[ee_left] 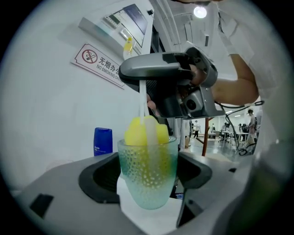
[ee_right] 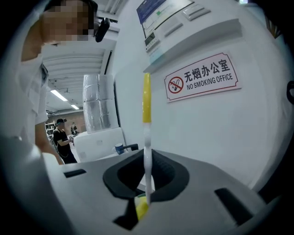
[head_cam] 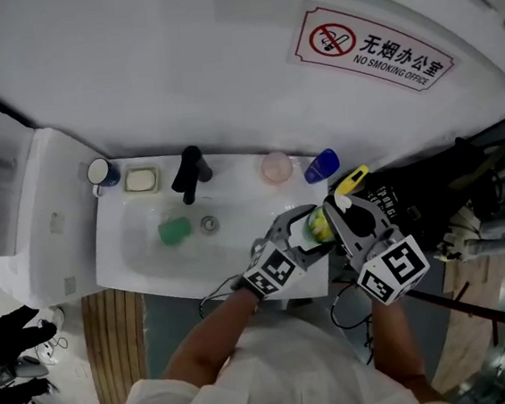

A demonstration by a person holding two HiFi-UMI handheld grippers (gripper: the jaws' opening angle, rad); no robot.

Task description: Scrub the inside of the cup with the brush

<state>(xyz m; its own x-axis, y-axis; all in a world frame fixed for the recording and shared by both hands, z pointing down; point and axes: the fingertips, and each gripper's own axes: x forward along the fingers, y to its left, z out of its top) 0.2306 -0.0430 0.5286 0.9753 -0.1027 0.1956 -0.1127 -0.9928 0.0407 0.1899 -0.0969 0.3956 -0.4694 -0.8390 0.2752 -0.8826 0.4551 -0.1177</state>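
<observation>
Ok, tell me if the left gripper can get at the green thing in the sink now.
Probably not yet. The left gripper is closed on the cup, brush inside it, so its jaws are taken. Otherwise the way to the green thing in the sink looks free.

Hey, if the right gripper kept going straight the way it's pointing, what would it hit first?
Probably the white wall, below the no-smoking sign. Beyond the brush handle that the right gripper holds, nothing else shows in that line, though depth is unclear.
</observation>
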